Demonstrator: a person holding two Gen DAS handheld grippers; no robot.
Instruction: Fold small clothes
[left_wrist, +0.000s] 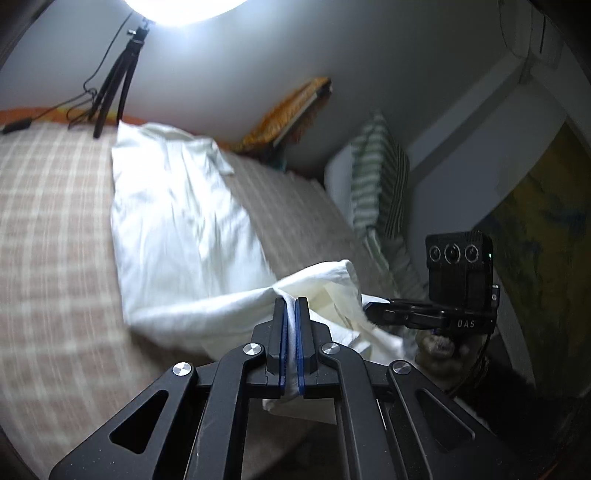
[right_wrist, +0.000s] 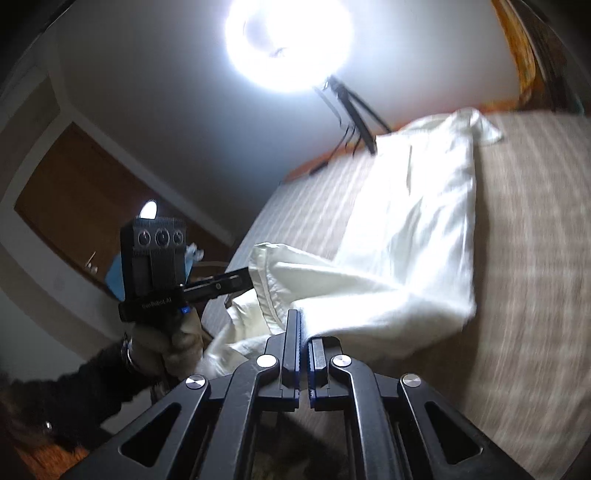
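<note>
Light, limp and crease-prone, the white garment (left_wrist: 173, 221) lies along the checked bed (left_wrist: 55, 221), its near edge pinched by the closed left gripper (left_wrist: 291, 306) and right gripper (right_wrist: 300, 321), best held at the corners.

left gripper (left_wrist: 291, 306): black linkage arms, silver round screws, blue finger pads
right gripper (right_wrist: 300, 325): same black frame, blue pads
camera block (left_wrist: 459, 266): black, three lenses
sleeve (right_wrist: 88, 384): black

You are in a home bedroom: a bed (left_wrist: 48, 206) under a checked cover, striped pillows (left_wrist: 380, 184) by the wall, a wooden door (right_wrist: 74, 206).
</note>
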